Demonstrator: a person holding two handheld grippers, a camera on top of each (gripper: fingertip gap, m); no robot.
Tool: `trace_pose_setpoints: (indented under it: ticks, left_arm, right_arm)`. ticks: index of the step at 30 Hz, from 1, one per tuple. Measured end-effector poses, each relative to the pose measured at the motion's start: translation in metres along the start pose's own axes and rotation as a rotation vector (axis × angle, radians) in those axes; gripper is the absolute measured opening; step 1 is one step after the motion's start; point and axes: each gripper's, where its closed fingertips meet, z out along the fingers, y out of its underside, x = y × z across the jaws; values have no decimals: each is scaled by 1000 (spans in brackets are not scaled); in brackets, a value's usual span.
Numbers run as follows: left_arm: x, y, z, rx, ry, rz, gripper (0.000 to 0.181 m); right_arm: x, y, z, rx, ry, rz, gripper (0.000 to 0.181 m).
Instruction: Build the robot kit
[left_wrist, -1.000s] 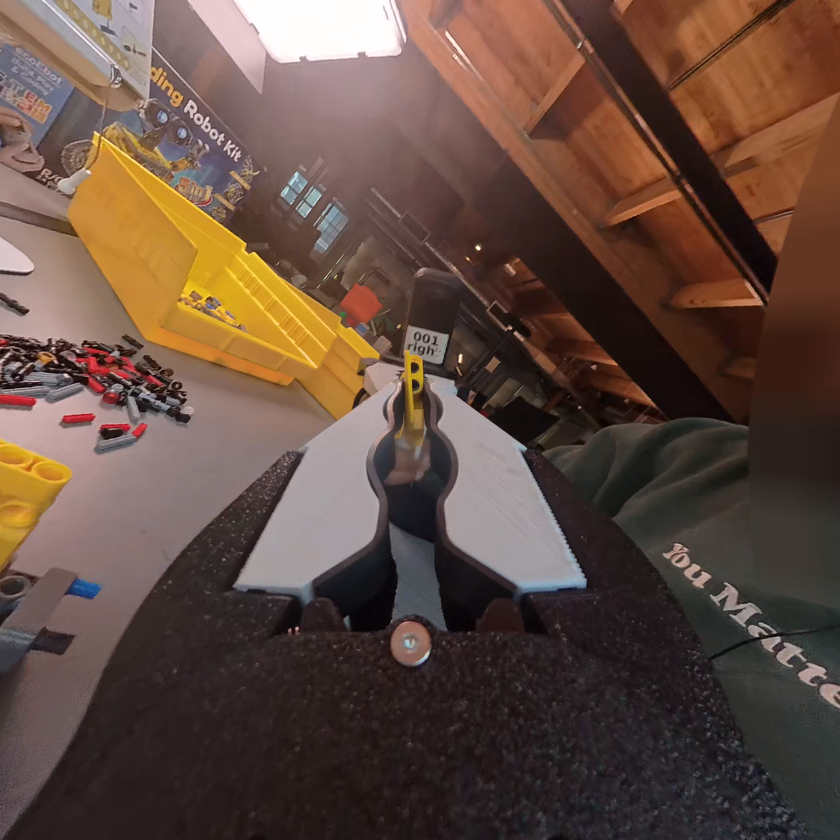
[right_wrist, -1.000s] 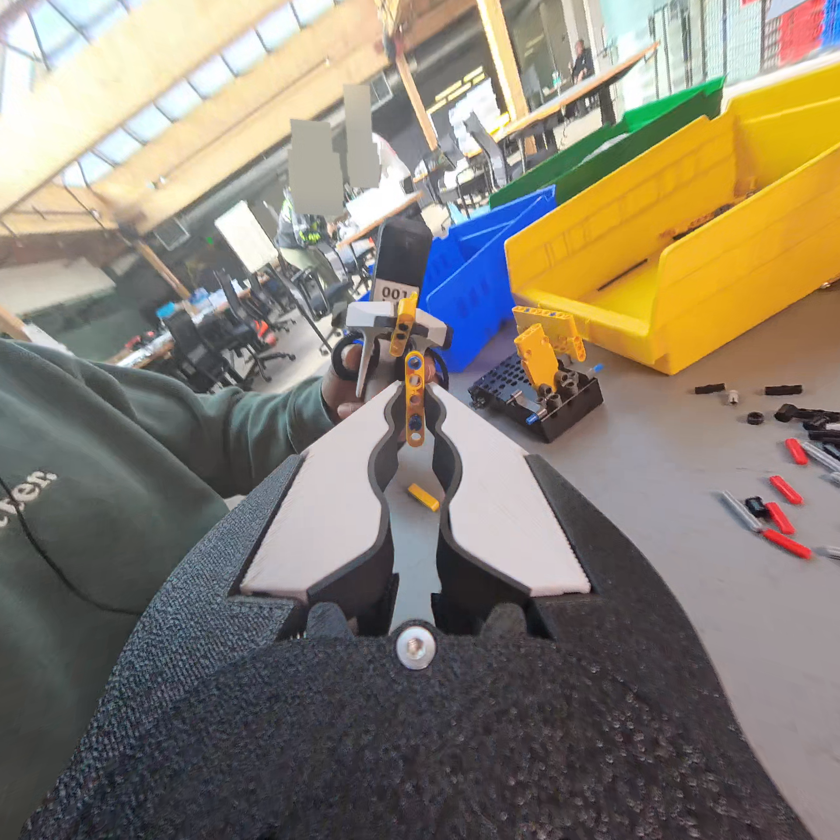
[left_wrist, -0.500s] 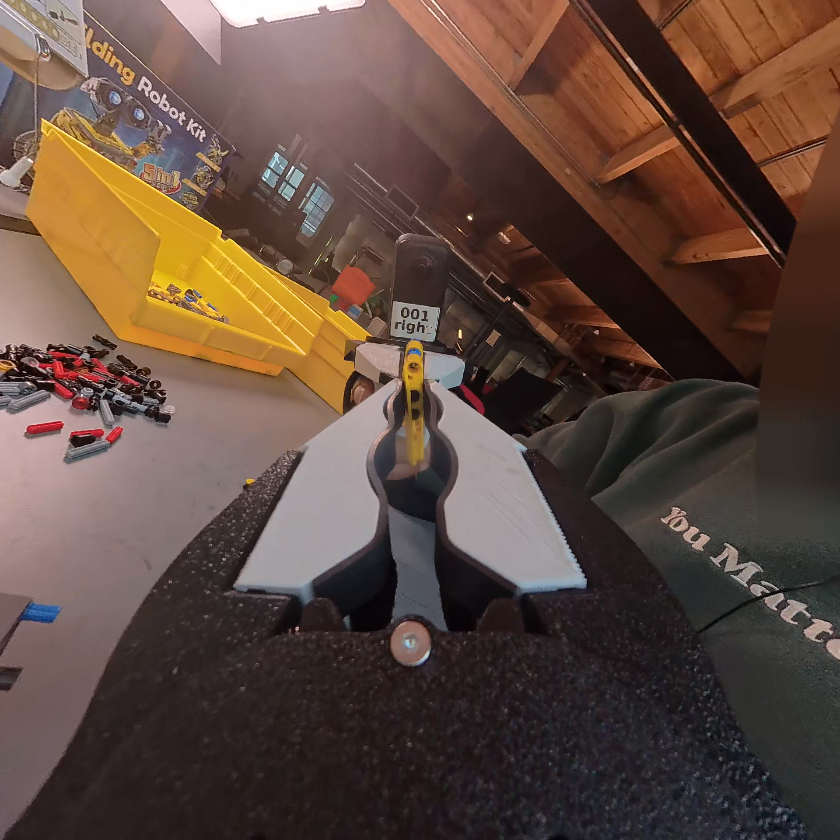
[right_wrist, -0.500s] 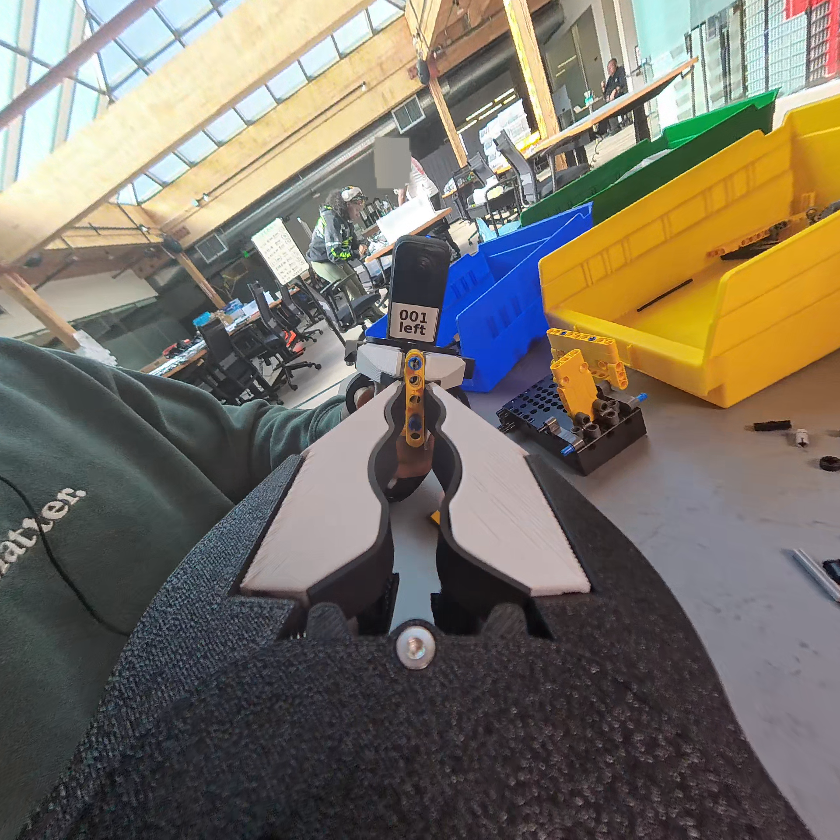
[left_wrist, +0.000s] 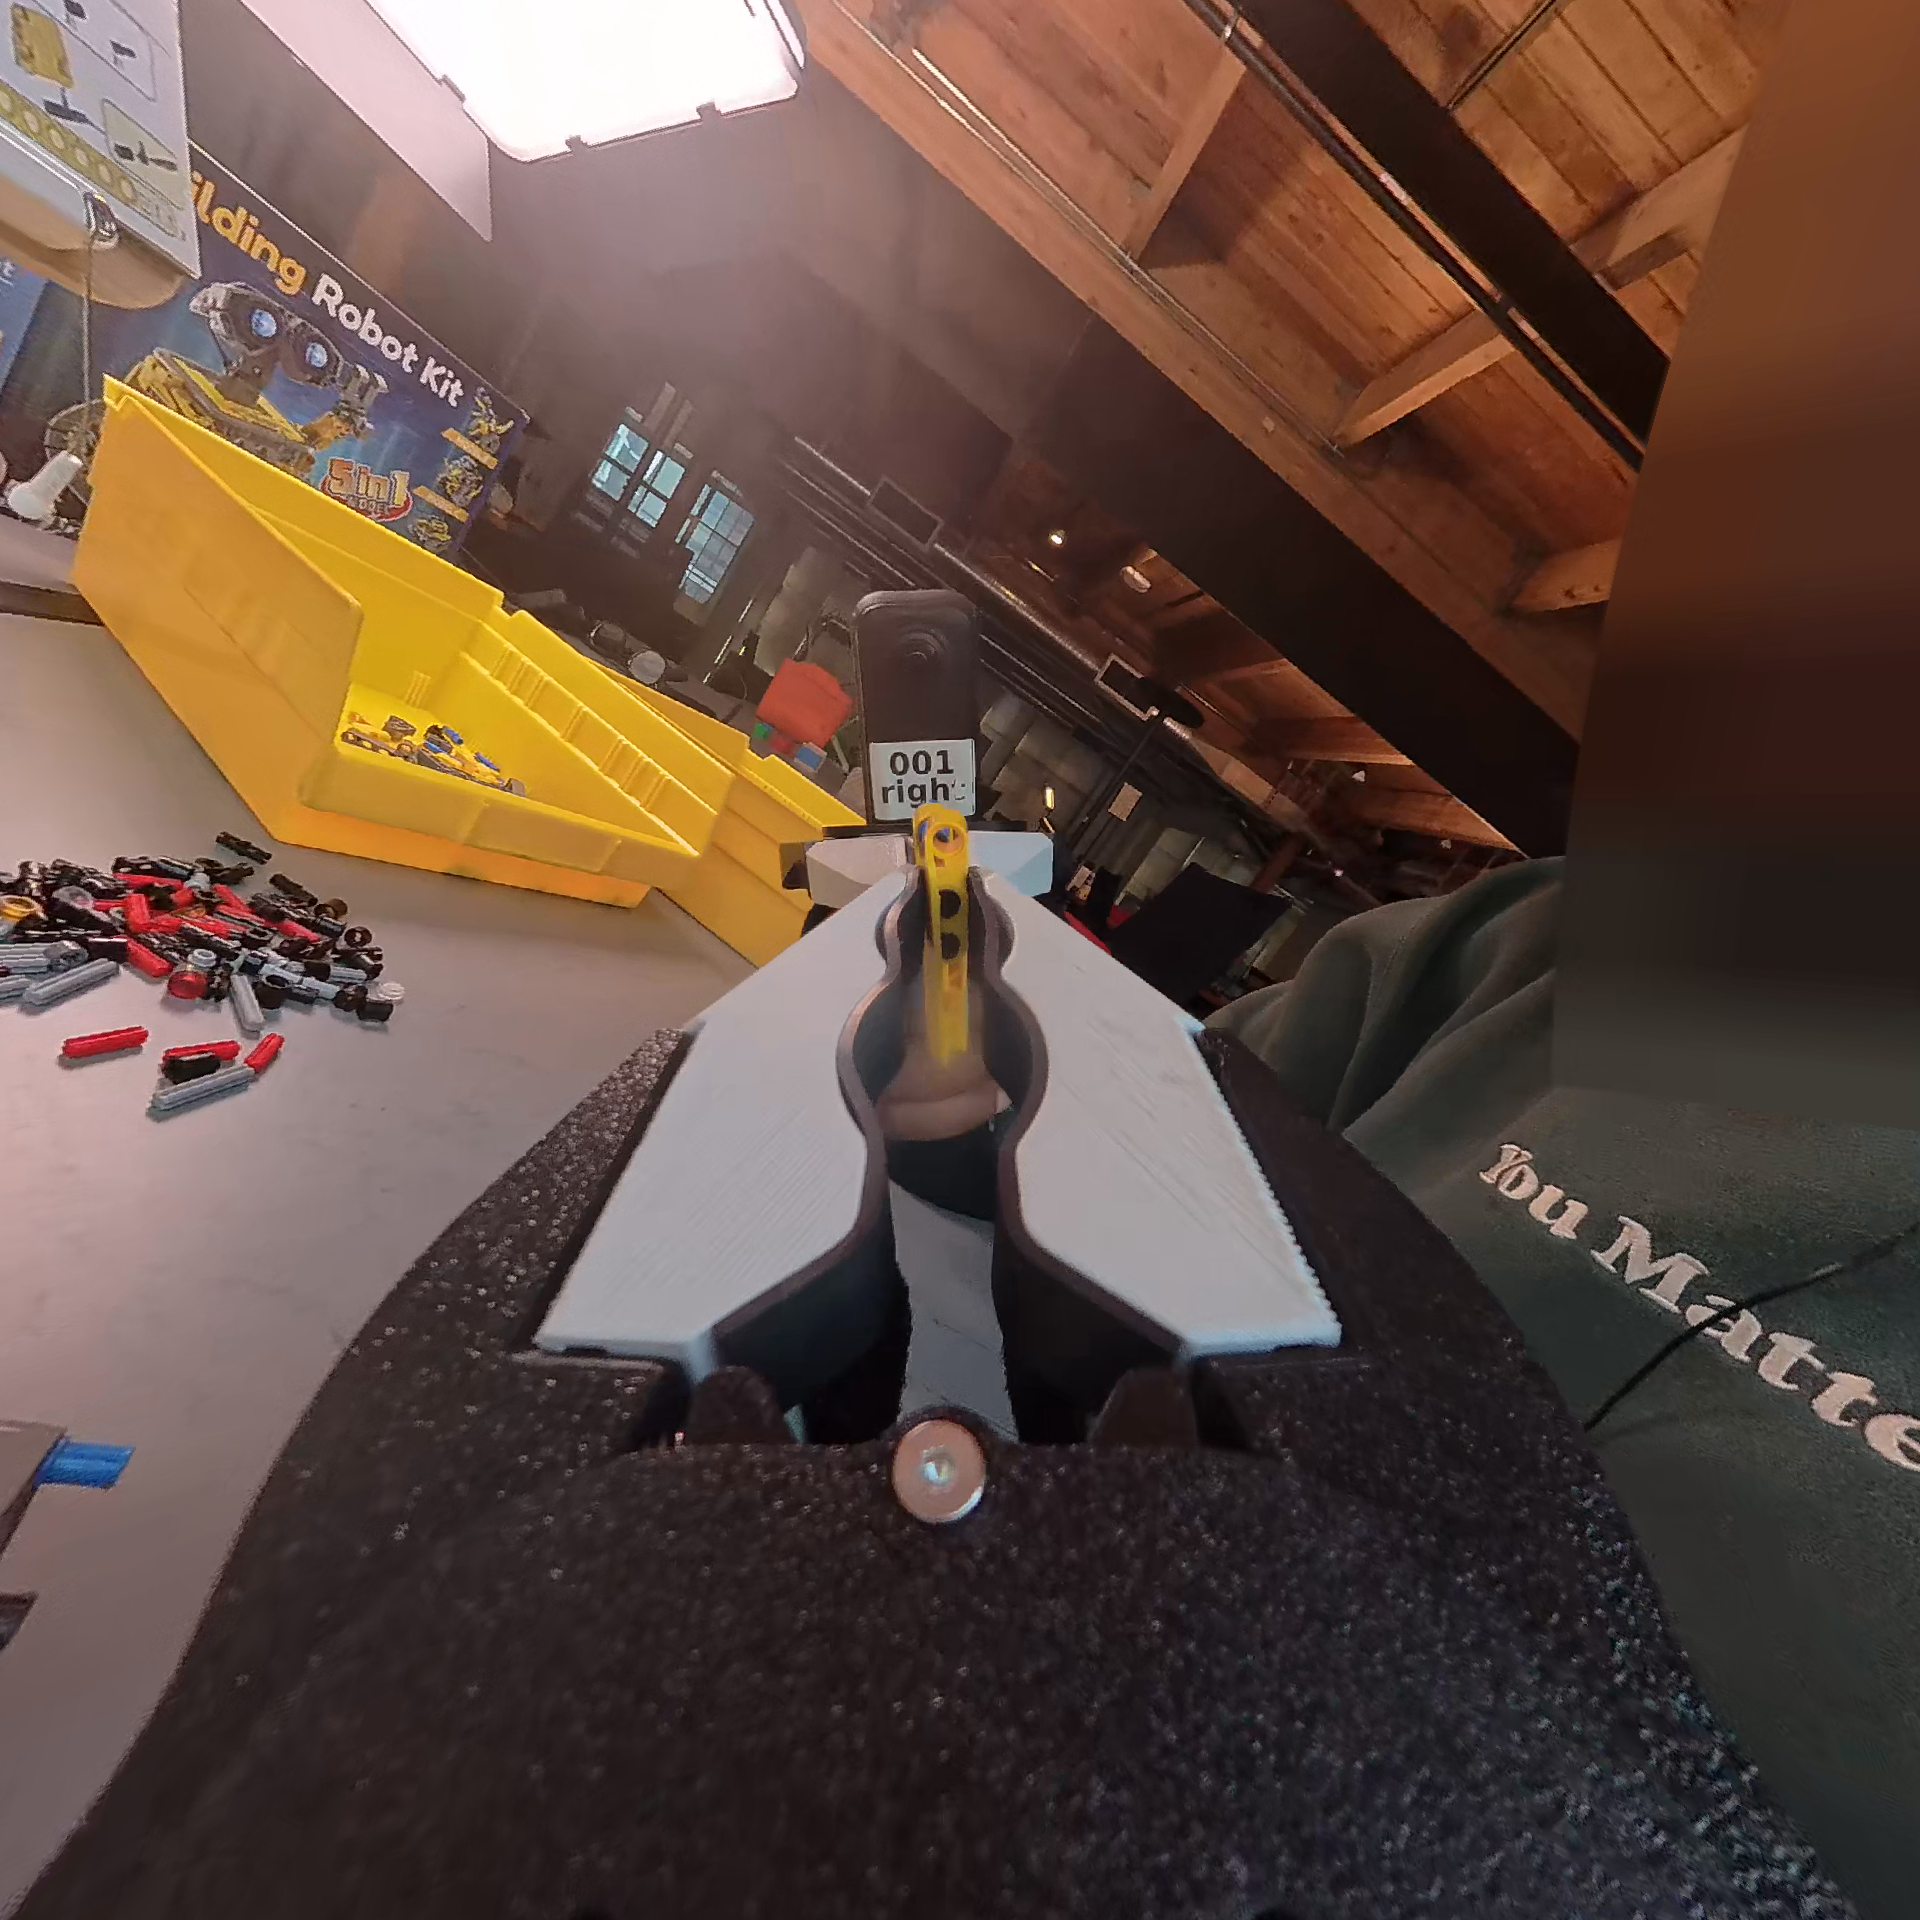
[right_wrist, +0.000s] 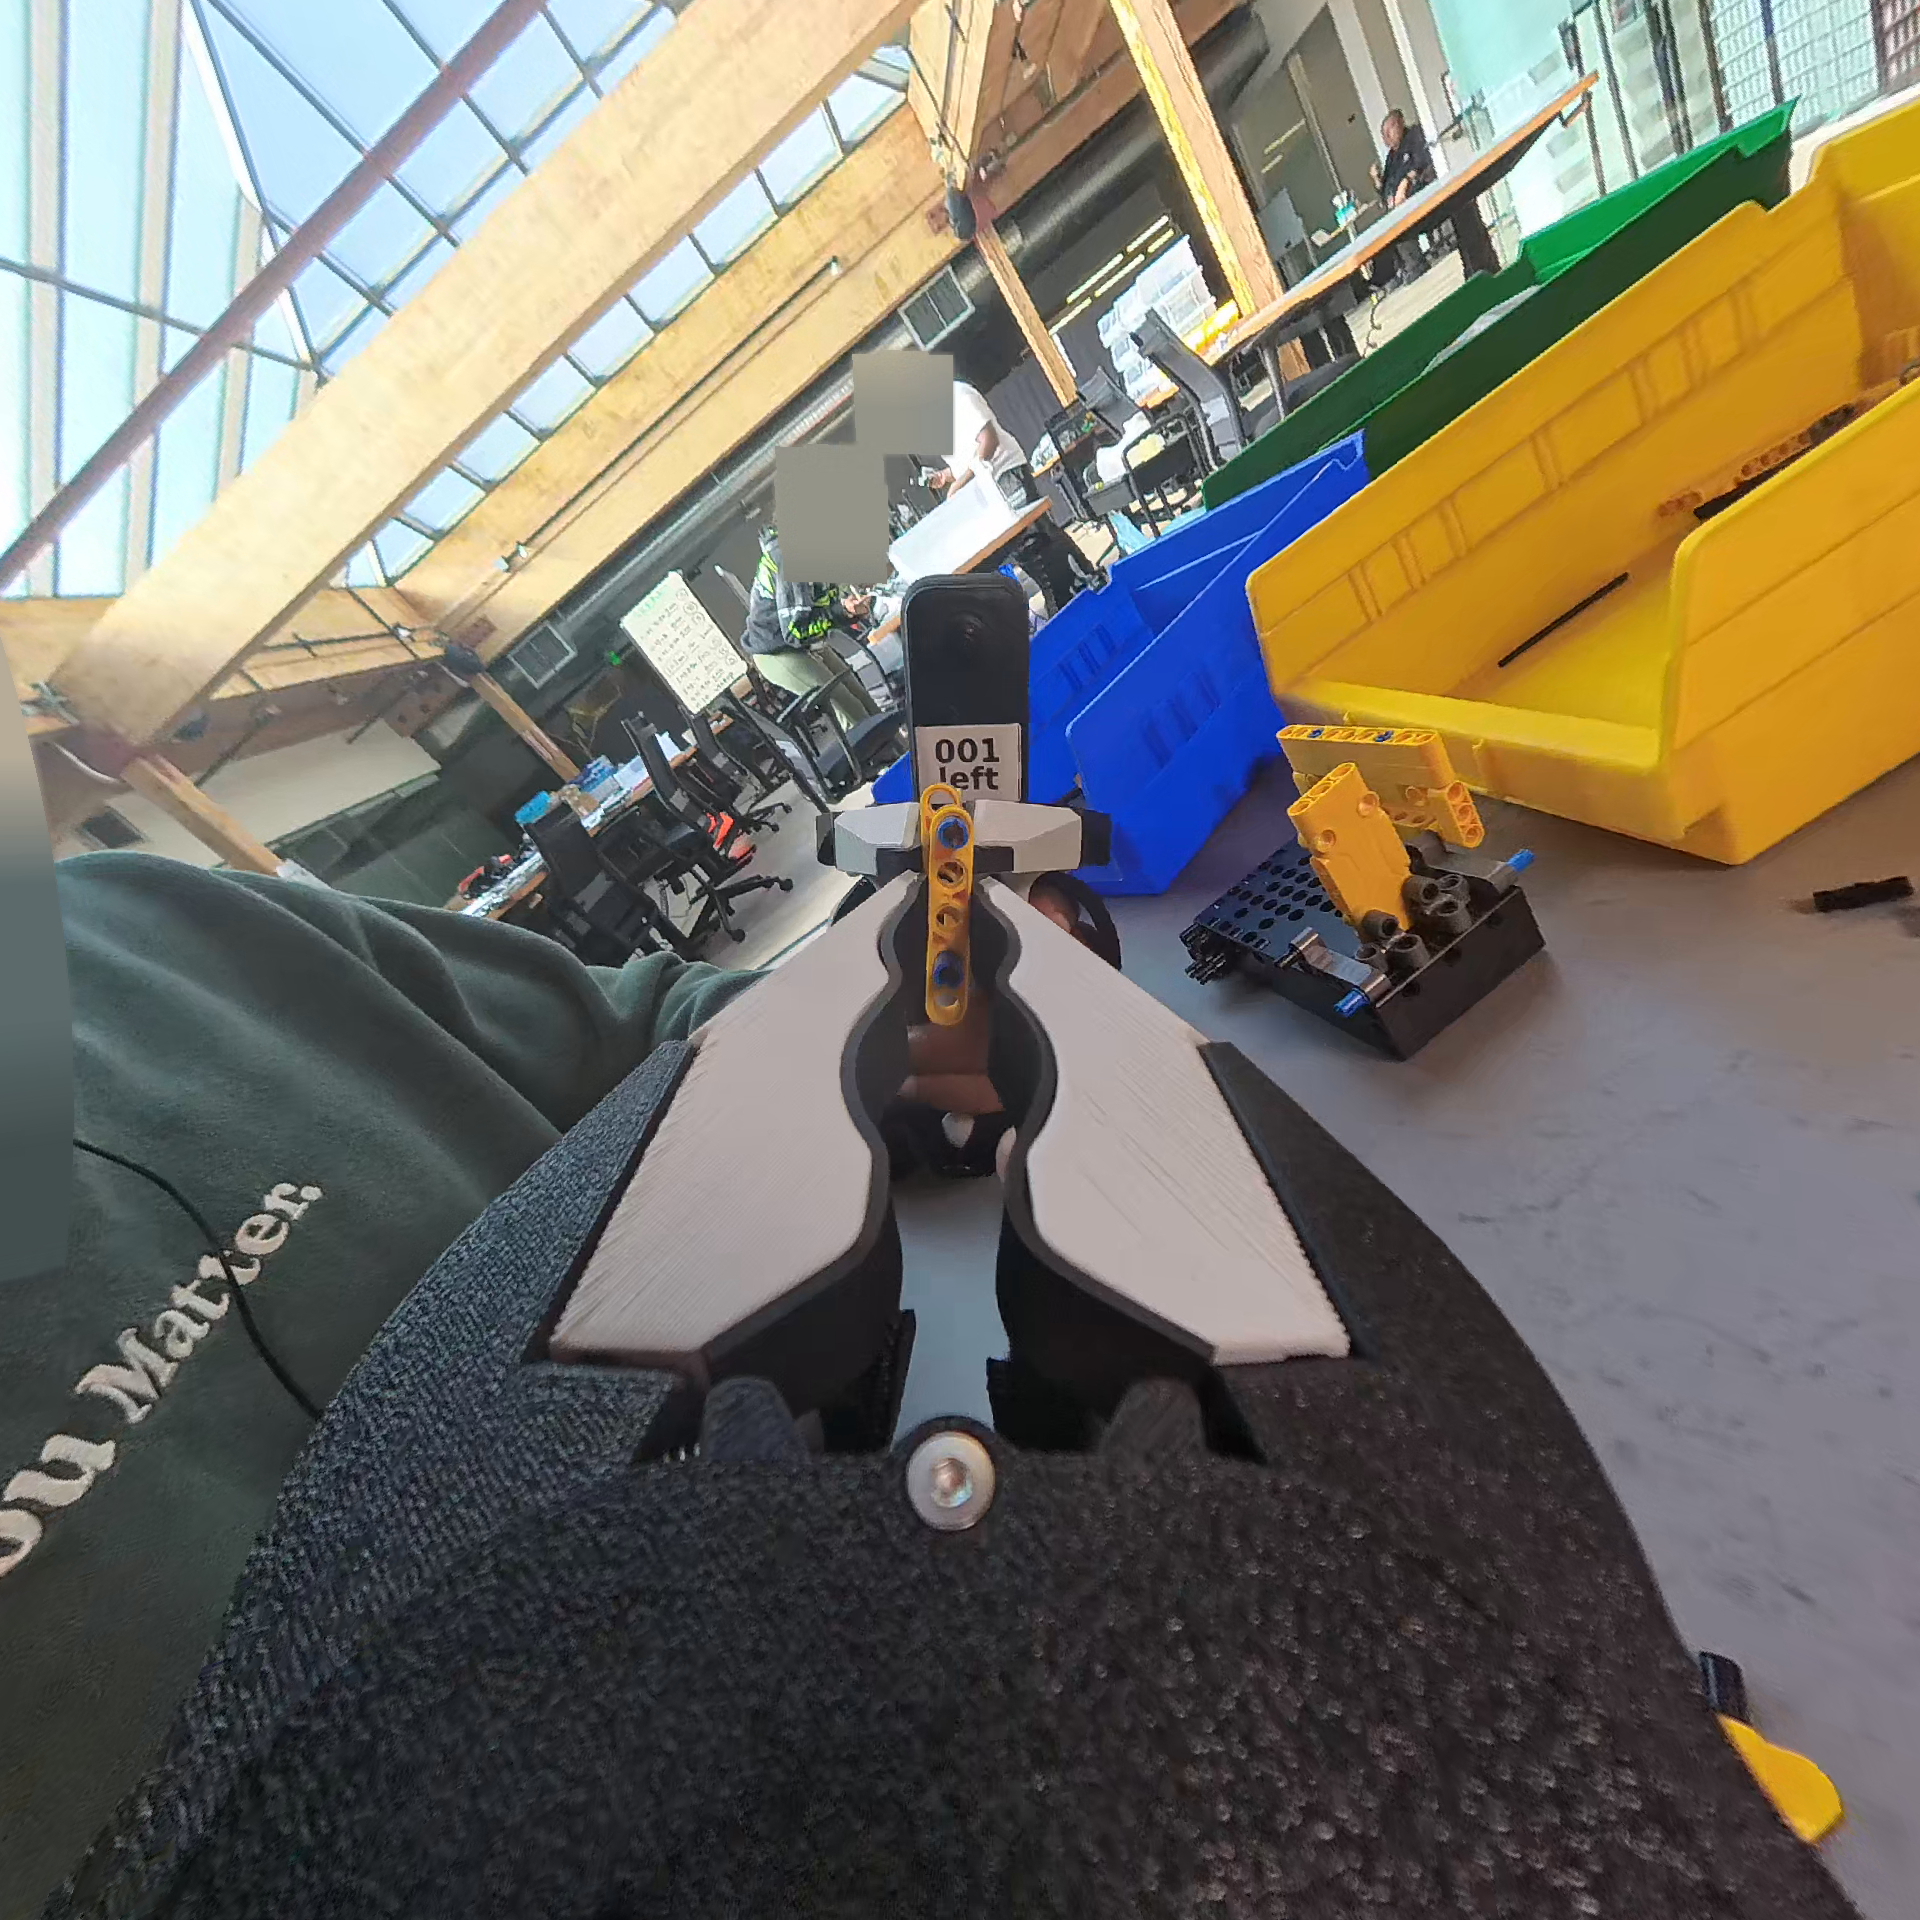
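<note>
Yellow perforated beam (right_wrist: 948, 914) is standing upright between the tips of the right gripper (right_wrist: 948, 940), whose jaws are clamping it from both sides; blue pins are sitting in two of its holes. Directly beyond it, the left gripper (right_wrist: 961, 842) is facing back at close range, with a second yellow beam (left_wrist: 943, 940) pinched edge-on in its own closed jaws. In the right wrist view the tops of the two beams are overlapping, but I cannot tell whether they are touching. A black camera with a white label (right_wrist: 964, 686) is rising above the left gripper, and in the left wrist view a matching black camera (left_wrist: 914, 707) is standing over the right gripper (left_wrist: 930, 862).

Both grippers are hovering above the grey tabletop (right_wrist: 1558, 1195). To the right of the held beam, a black studded base carrying a yellow assembly (right_wrist: 1371, 914) is resting on the tabletop, in front of a blue bin (right_wrist: 1174, 707) and a large yellow bin (right_wrist: 1662, 623), with a green bin (right_wrist: 1662, 208) behind. In the left wrist view, a scatter of small black, red and grey pins (left_wrist: 177, 935) is lying on the tabletop near another yellow bin (left_wrist: 312, 665), and a printed kit box (left_wrist: 343, 374) is standing behind that. A person's dark green sleeve (right_wrist: 312, 1039) is filling the near side of both views.
</note>
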Motion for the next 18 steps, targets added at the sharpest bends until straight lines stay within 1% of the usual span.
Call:
trace_pose_setpoints:
  ticks: [4, 7, 14, 18]
  left_arm:
    - [5, -1, 0, 13, 50, -35, 6]
    - [5, -1, 1, 21, 64, -46, 6]
    - [3, -2, 2, 40, 53, -33, 6]
    - [3, -4, 2, 52, 47, -30, 5]
  right_arm:
    - [-6, -3, 2, -15, 5, -35, 6]
    - [-6, -4, 0, -17, 3, -25, 6]
    - [-5, -6, 0, 3, 12, 5, 6]
    - [-3, -7, 1, 18, 40, -18, 6]
